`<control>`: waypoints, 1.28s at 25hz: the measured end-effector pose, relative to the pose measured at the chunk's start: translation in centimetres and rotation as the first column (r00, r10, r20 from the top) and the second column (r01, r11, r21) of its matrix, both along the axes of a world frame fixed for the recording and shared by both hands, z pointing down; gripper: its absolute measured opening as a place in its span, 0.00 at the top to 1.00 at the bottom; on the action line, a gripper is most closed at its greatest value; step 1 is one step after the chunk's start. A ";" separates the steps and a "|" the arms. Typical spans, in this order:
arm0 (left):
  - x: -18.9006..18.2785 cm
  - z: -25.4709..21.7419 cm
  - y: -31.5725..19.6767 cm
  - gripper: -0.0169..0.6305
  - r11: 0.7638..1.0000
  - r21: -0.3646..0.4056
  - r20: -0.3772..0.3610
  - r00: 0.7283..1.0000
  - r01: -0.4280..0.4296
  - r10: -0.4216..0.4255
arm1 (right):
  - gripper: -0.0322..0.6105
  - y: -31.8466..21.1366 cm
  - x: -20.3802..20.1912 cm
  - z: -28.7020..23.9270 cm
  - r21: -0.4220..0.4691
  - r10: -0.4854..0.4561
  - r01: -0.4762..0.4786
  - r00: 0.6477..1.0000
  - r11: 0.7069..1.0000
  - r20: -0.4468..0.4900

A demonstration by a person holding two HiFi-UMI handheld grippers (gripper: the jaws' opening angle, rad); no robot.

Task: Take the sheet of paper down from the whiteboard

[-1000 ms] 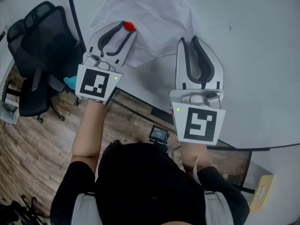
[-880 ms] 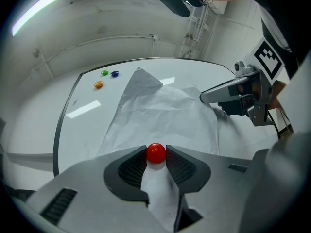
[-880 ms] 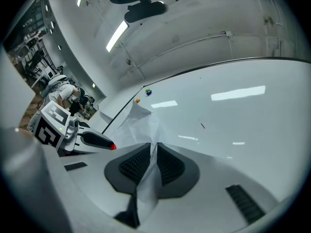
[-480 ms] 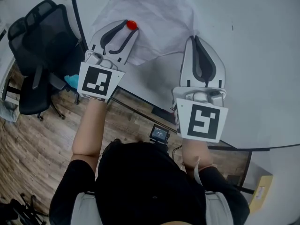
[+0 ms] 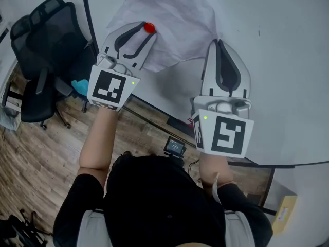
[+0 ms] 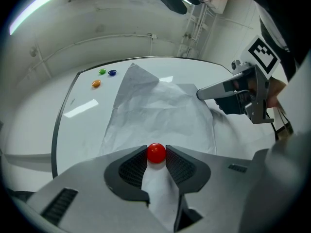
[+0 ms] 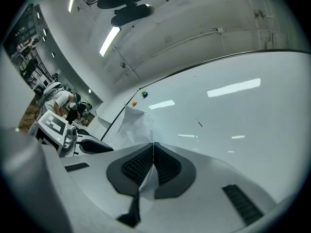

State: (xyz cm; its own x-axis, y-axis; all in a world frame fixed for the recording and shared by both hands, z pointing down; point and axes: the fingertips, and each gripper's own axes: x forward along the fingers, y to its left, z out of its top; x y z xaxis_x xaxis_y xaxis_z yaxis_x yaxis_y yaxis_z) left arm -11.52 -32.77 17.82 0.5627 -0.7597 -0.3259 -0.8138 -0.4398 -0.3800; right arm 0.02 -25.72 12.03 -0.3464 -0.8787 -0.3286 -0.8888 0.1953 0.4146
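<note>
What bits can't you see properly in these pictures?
Left gripper view: three tiny coloured dots on the white whiteboard, too small to identify.
Head view: a teal thing, half hidden behind the left gripper.
Left gripper view: the crumpled white paper sheet's lower edge below the round red magnet, covered by that gripper's body.
Head view: the paper corner pinched by the right gripper, hidden between its closed jaws.

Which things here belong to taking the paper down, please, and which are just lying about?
Job: sheet of paper; red magnet, gripped by left tongs; whiteboard; right tongs, just closed on the paper's edge.
Lying about: office chair; green magnet; blue magnet; orange magnet.
</note>
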 end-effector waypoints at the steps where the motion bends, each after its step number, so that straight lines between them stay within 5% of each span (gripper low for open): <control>1: 0.0 0.0 0.0 0.77 1.000 -0.002 0.002 1.000 -0.002 0.002 | 0.92 0.0 0.1 0.0 -0.001 0.000 0.000 1.000 1.000 0.004; 11: 0.2 -0.4 1.1 0.77 0.999 0.031 -0.009 0.999 -0.034 0.034 | 0.92 0.1 0.5 0.1 0.003 0.009 -0.009 0.999 1.000 0.032; 32: -3.6 -0.8 3.8 0.77 0.998 0.044 -0.054 0.998 0.048 -0.045 | 0.92 0.6 1.2 3.1 -0.051 0.017 -0.013 0.997 0.999 0.071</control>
